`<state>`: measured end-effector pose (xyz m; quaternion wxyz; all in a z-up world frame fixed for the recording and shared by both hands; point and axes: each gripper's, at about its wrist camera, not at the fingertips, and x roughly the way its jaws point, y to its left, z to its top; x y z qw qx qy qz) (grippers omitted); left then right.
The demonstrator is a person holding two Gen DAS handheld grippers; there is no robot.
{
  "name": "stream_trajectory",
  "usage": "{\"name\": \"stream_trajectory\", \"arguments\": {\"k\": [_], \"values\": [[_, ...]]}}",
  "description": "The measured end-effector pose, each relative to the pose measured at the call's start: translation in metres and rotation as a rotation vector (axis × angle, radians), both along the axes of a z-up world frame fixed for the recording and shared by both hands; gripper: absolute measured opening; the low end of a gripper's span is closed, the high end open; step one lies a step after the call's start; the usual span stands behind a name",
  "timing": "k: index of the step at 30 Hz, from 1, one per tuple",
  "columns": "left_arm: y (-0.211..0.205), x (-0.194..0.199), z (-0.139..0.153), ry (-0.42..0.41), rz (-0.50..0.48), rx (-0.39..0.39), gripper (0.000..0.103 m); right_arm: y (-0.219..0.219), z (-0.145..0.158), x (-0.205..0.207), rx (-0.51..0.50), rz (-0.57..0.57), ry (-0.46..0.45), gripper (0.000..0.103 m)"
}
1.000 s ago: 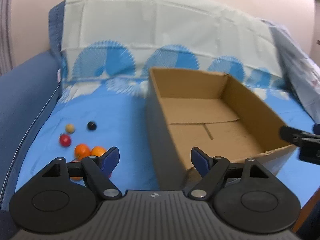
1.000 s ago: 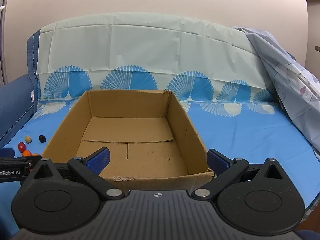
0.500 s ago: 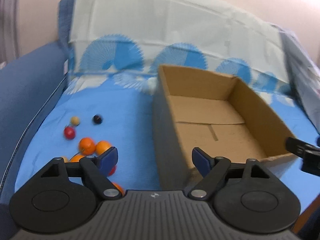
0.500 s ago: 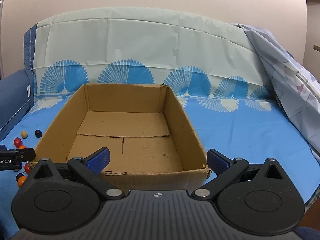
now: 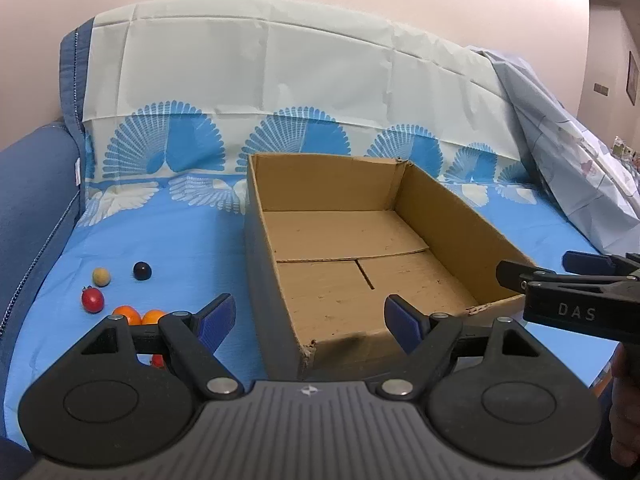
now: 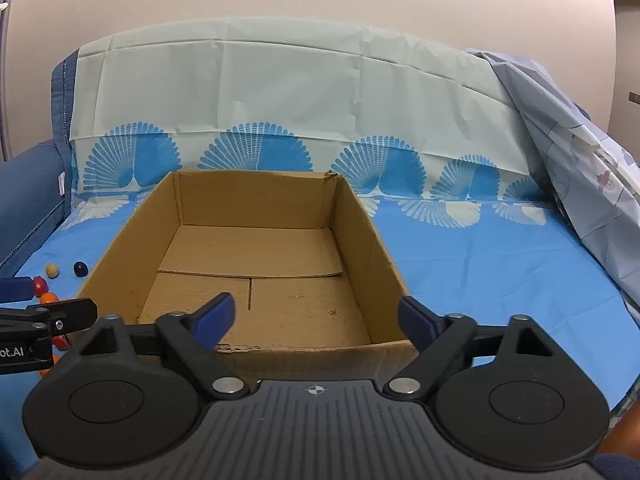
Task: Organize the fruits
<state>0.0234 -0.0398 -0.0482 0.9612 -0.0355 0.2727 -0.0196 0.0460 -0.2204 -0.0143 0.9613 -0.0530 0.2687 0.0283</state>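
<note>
The right gripper (image 6: 314,320), empty above the cardboard box (image 6: 360,216), has just narrowed yet stays apart.

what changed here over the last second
The right gripper has just been closing a little, jaws still wide, nothing between them. The left gripper stays open and empty. The cardboard box is still bare inside, the fruits still lie beside it.

Both your wrist cams look forward and slightly down, close over the cardboard box (image 5: 360,248) near edge. Left one sits further left, catching the fruits (image 5: 120,300); both share the box (image 6: 256,248).
</note>
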Motion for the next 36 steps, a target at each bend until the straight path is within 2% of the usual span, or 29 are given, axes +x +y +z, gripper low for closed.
{"name": "stream_trajectory", "arguments": {"k": [3, 4, 6, 8, 9, 11, 14, 19, 24, 27, 28, 31, 36], "values": [[-0.003, -0.001, 0.001, -0.005, -0.013, -0.003, 0.085, 0.0, 0.0, -0.001, -0.001, 0.006, -0.008, 0.076], [-0.003, -0.002, 0.001, -0.008, -0.02, -0.003, 0.081, 0.0, 0.001, -0.002, -0.002, 0.009, -0.011, 0.073], [-0.005, -0.003, 0.001, -0.008, -0.042, -0.004, 0.072, 0.001, 0.002, -0.003, -0.001, 0.015, -0.019, 0.07], [-0.009, -0.004, 0.001, -0.004, -0.058, 0.003, 0.06, 0.0, 0.002, -0.005, 0.0, 0.022, -0.027, 0.061], [-0.011, -0.005, 0.001, -0.005, -0.068, 0.007, 0.055, 0.001, 0.002, -0.005, 0.003, 0.026, -0.03, 0.06], [-0.014, -0.008, 0.002, -0.015, -0.085, 0.009, 0.039, 0.002, 0.004, -0.005, 0.009, 0.033, -0.035, 0.056], [-0.016, -0.012, 0.004, -0.03, -0.122, 0.017, 0.025, 0.006, 0.006, -0.007, 0.011, 0.044, -0.049, 0.054], [-0.019, -0.022, 0.014, -0.027, -0.186, 0.01, 0.023, 0.014, 0.008, -0.01, -0.002, 0.031, -0.098, 0.054], [-0.006, -0.044, 0.049, -0.095, -0.262, 0.108, 0.023, 0.024, 0.012, -0.01, 0.022, 0.018, -0.126, 0.055], [0.016, -0.054, 0.07, -0.115, -0.26, 0.135, 0.023, 0.034, 0.017, -0.01, 0.041, 0.027, -0.146, 0.061], [0.026, -0.055, 0.075, -0.111, -0.255, 0.117, 0.023, 0.039, 0.017, -0.01, 0.043, 0.031, -0.154, 0.061], [0.061, -0.055, 0.079, -0.076, -0.218, -0.007, 0.023, 0.052, 0.018, -0.01, 0.073, 0.06, -0.159, 0.061], [0.105, -0.063, 0.06, -0.059, -0.071, -0.071, 0.023, 0.074, 0.018, -0.012, 0.116, 0.112, -0.165, 0.061]]}}
